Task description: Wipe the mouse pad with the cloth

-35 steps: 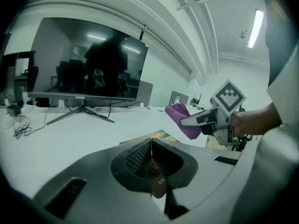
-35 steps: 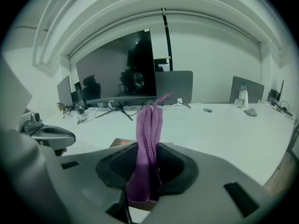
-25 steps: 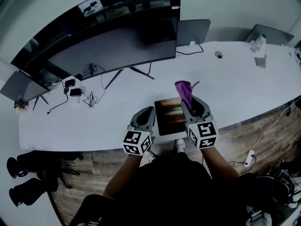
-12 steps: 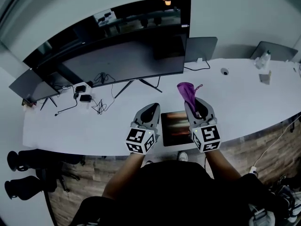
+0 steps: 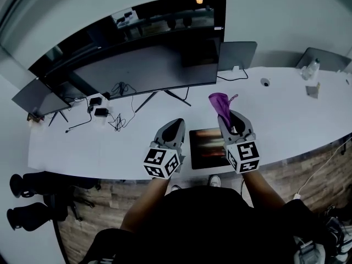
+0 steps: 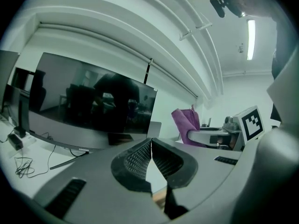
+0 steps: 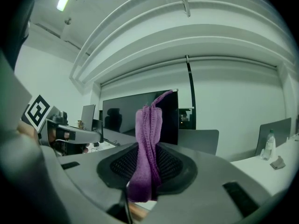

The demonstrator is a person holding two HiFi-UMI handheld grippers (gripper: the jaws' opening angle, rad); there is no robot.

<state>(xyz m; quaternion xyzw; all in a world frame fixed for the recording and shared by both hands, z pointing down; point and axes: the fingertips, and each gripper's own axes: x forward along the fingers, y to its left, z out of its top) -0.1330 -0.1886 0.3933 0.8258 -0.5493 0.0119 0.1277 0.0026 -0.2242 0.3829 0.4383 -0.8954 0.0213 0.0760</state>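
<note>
Head view: mouse pad [image 5: 210, 147] lay flat near the front edge of the white table [image 5: 99, 147], dark w/ a streaky orange-brown print. R gripper [image 5: 227, 121] was over the pad's right edge. L gripper [image 5: 175, 126] was just left of the pad. Both pointed away from the person & were held up off the pad.

Purple cloth [image 5: 220, 104] stuck out of the R gripper past the pad's far right corner, apart from the pad. R gripper view: jaws were pinching the cloth, w/ bunched fabric standing up btw the ribbed pads & a short tail hanging below them. L gripper view: jaws were pressed together at the tips, nothing btw them.

Beyond the pad stood a wide curved monitor [image 5: 143, 65], screen dark. A tangle of cables [image 5: 118, 120] w/ small adapters lay beyond & left of the pad. A grey laptop [image 5: 237, 54], lid up, stood beyond & right of it. A clear bottle [image 5: 311, 69] was far off to the pad's right. Wood floor [image 5: 104, 202] showed on the near side of the pad.
</note>
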